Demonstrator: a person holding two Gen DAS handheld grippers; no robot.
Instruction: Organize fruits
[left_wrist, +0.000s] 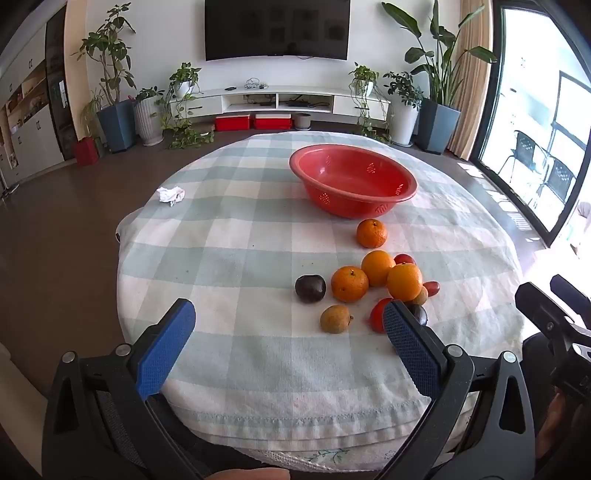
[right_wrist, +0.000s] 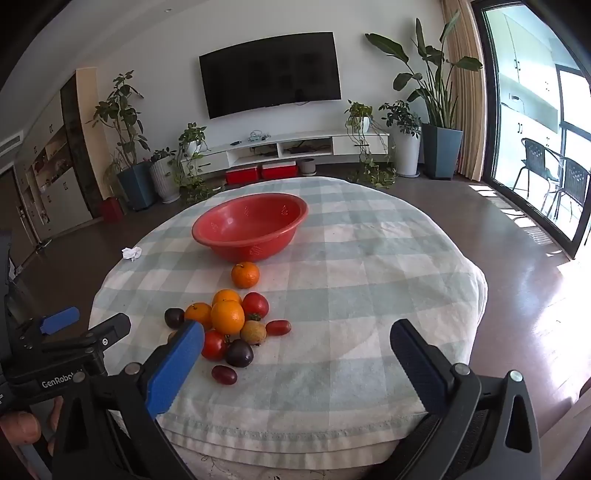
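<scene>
The left tongs stand wide and empty over the near edge of the counter with its pale green checked cloth. Just beyond them lies the heap of oranges, dark plums and red tomatoes, in front of the round red plastic colander bowl. The right tongs stand wide too, holding nothing.
</scene>
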